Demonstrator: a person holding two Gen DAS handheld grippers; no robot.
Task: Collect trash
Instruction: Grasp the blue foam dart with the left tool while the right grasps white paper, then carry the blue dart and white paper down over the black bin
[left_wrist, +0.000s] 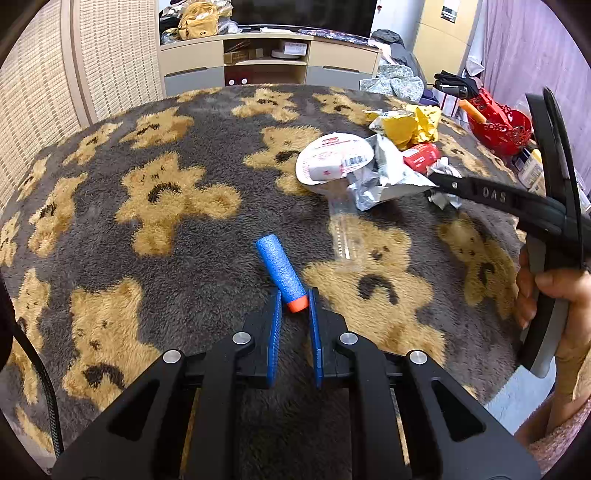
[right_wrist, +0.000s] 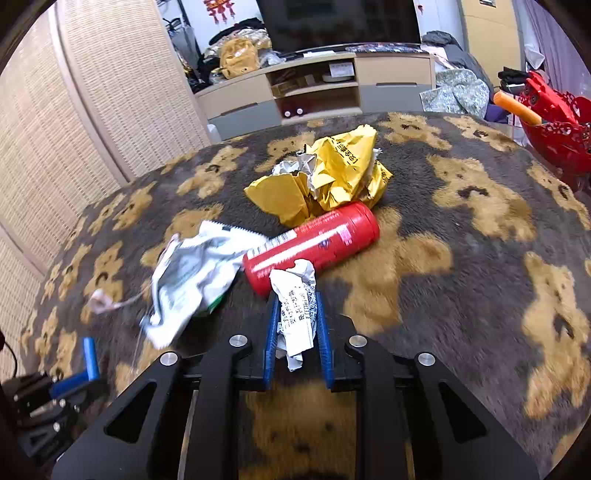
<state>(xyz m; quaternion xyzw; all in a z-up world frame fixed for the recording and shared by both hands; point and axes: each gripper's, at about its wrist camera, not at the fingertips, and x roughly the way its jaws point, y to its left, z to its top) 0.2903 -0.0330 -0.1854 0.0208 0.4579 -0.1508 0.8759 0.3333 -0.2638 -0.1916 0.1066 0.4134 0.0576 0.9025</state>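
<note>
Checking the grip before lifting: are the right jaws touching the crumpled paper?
Touching. In the right wrist view both blue pads of the right gripper press against the crumpled paper between them.

The table's covered in a fuzzy grey blanket (left_wrist: 192, 236) with tan teddy bears all over it. Behind it, up at 12 o'clock, there's a low beige-and-grey TV cabinet (right_wrist: 314, 92) with open shelves in the middle, and a dark TV screen (right_wrist: 340, 22) sitting on top. A mustard yellow bag (right_wrist: 238, 57) slumps on the cabinet's left end, around 11 o'clock. A woven cream screen (left_wrist: 77, 66) fills the 9 to 10 o'clock side. Over at 2 o'clock there's a red lacy basket (right_wrist: 557, 129) with an orange stick (right_wrist: 517, 109) poking out, plus a heap of patterned fabric (right_wrist: 458, 92) on the floor nearby.
</note>
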